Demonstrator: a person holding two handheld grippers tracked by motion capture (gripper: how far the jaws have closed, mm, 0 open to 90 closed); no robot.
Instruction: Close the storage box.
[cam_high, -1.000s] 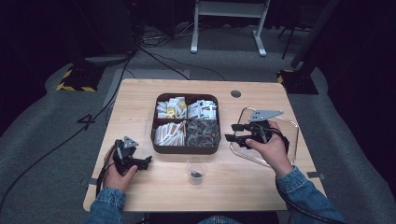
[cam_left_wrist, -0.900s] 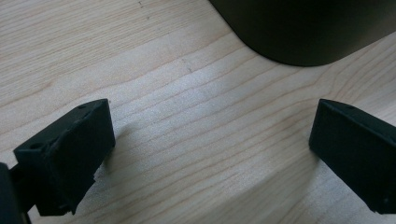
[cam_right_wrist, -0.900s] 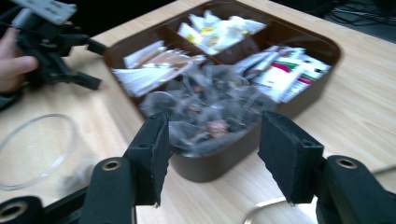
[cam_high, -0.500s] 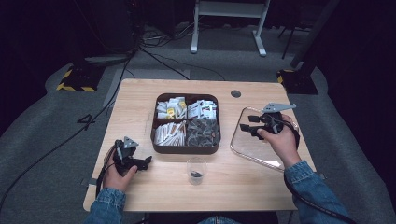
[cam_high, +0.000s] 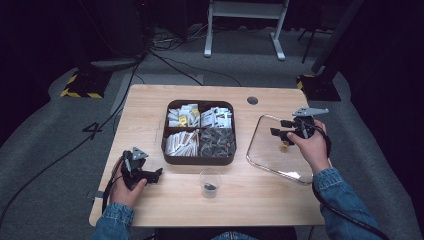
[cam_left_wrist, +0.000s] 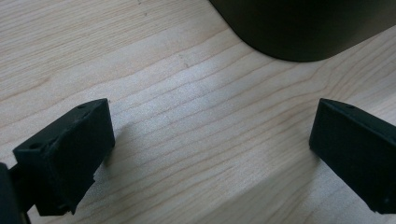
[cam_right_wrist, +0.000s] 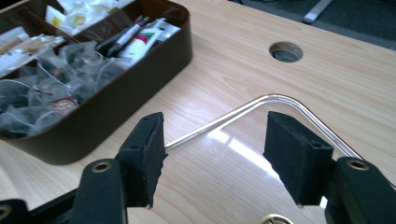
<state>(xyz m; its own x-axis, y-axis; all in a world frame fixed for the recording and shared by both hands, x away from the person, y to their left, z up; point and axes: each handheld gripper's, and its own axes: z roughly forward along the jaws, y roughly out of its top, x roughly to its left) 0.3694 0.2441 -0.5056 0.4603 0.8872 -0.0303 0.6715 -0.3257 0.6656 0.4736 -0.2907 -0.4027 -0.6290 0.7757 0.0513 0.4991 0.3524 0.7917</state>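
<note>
A dark brown tray (cam_high: 200, 161) with four compartments of packets and sachets stands mid-table. To its right a clear glass lid (cam_high: 270, 155) lies flat on the wood, with a small brass knob (cam_high: 286, 145) on it. My right gripper (cam_high: 278, 129) hovers over the lid just beyond the knob. Its jaws have just been opening further and nothing is between them. In the right gripper view the gripper (cam_right_wrist: 212, 154) frames the lid's rim (cam_right_wrist: 261, 100), with the knob (cam_right_wrist: 273, 219) below. My left gripper (cam_high: 155, 175) rests open on the table left of the tray.
A small clear cup (cam_high: 210, 182) with something dark inside stands in front of the tray. A round cable hole (cam_high: 252, 100) sits at the table's far side. In the left gripper view the gripper (cam_left_wrist: 210, 140) spans bare wood near the tray's corner (cam_left_wrist: 289, 32).
The right hand has moved right and away from the tray, out over the glass lid, with its jaws a little wider. The left hand has stayed put.
</note>
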